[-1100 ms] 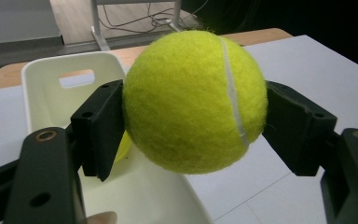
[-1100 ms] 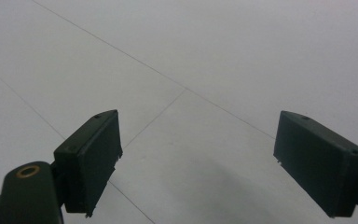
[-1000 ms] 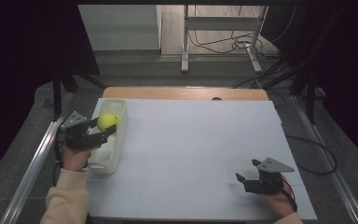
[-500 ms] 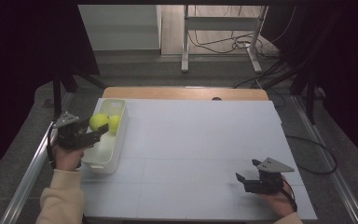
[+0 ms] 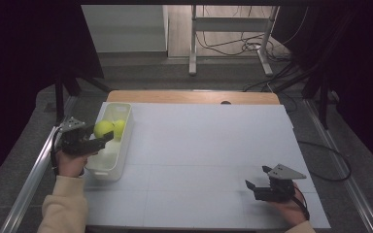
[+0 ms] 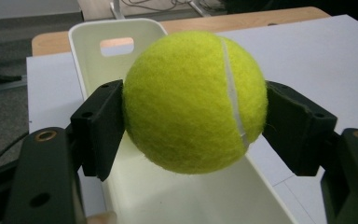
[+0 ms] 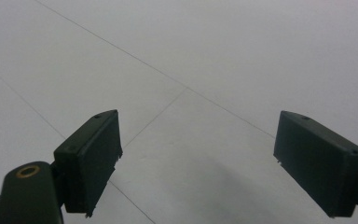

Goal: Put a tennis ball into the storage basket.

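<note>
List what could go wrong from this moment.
1. The left tool pinches the ball only at its sides above the bin; a slip would likely drop it, and it might bounce out.
2. Another ball lies in the bin; a released ball could knock it.

Dim, dark surroundings frame a softly overhead-lit white table [image 5: 209, 160]; close views are sharp, with faint shadows.

No readable text, labels, brands, numbers or signs anywhere.
</note>
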A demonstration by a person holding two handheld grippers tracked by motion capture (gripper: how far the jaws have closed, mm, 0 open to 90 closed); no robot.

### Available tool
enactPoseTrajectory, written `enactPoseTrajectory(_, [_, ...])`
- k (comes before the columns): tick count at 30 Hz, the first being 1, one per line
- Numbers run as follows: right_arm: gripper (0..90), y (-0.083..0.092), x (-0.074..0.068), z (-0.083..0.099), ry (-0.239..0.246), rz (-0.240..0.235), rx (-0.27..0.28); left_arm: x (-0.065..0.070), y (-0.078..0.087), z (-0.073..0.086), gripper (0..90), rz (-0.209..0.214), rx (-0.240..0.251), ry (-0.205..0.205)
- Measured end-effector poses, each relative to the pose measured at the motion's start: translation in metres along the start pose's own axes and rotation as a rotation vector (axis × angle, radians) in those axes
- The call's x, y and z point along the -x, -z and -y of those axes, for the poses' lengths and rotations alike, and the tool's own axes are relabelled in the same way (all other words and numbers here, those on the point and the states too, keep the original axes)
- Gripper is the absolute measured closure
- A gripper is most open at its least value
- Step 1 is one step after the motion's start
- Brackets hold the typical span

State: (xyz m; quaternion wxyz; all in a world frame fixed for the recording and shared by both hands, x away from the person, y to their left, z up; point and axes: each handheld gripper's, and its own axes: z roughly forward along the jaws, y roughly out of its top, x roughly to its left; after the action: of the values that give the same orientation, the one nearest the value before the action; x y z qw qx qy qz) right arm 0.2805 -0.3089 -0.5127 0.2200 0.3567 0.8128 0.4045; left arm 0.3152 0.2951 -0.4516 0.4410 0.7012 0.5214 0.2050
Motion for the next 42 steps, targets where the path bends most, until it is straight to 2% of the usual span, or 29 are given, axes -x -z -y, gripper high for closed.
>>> enactPoseTrajectory(7, [15.5,0.0,0.0,0.0,0.0,0.0,0.001,-0.002,-0.005,0.002,26.0,0.001,-0.049,0.004])
enactPoseTrajectory(17, [15.5,0.0,0.0,0.0,0.0,0.001,0.001,-0.003,-0.011,0.004,25.9,-0.001,-0.126,-0.015])
enactPoseTrajectory(21, [15.5,0.0,0.0,0.0,0.001,0.001,0.0,-0.003,-0.012,0.004,25.8,-0.006,-0.141,-0.02])
enactPoseTrajectory(31, [15.5,0.0,-0.001,0.0,0.001,0.001,0.002,-0.002,-0.013,0.004,25.7,-0.006,-0.143,-0.024])
enactPoseTrajectory(34, [15.5,0.0,-0.001,0.0,0.002,0.001,0.002,-0.003,-0.013,0.004,25.2,-0.018,-0.138,-0.023])
enactPoseTrajectory(35, [15.5,0.0,-0.001,0.0,0.002,0.001,0.001,-0.003,-0.012,0.004,23.9,-0.027,-0.126,-0.025])
enactPoseTrajectory(38, [15.5,0.0,-0.001,0.0,0.004,0.0,0.001,-0.003,-0.01,0.002,10.2,-0.036,-0.11,-0.017])
enactPoseTrajectory(42, [15.5,0.0,-0.001,0.0,0.005,-0.001,0.0,-0.003,-0.007,0.001,9.1,-0.032,-0.094,-0.011])
